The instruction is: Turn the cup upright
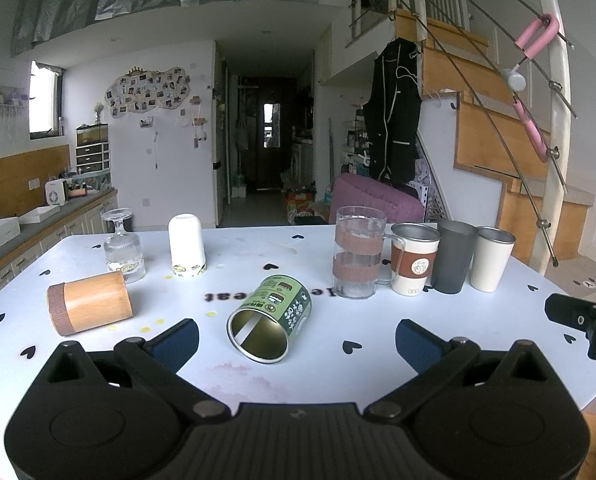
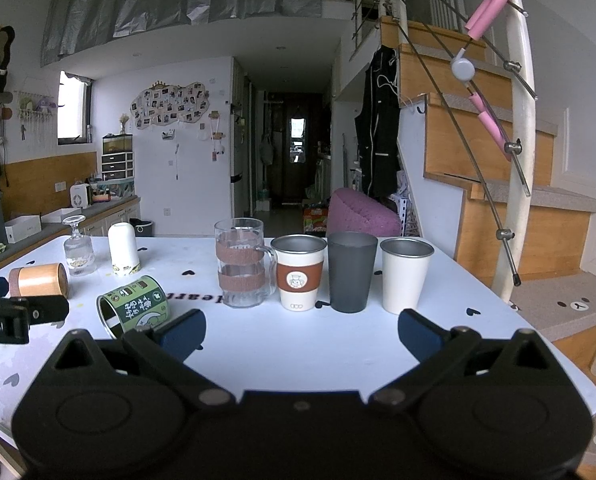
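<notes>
A green printed metal cup (image 1: pixel 270 316) lies on its side on the white table (image 1: pixel 337 360), its open mouth facing me. My left gripper (image 1: pixel 296 338) is open and empty, with the cup between and just beyond its fingertips. A wooden cup (image 1: pixel 90 307) also lies on its side at the left. A stemmed glass (image 1: pixel 122 246) and a white cup (image 1: pixel 186 246) stand upside down behind it. In the right wrist view the green cup (image 2: pixel 136 306) lies left of my open, empty right gripper (image 2: pixel 301 332).
A row stands upright at the back right: a clear glass mug (image 1: pixel 357 252), a white cup with a brown sleeve (image 1: pixel 413 258), a dark grey cup (image 1: pixel 453 256) and a white cup (image 1: pixel 491 258). The right gripper's body (image 1: pixel 585 320) shows at the right edge. A staircase (image 2: pixel 497 184) rises to the right.
</notes>
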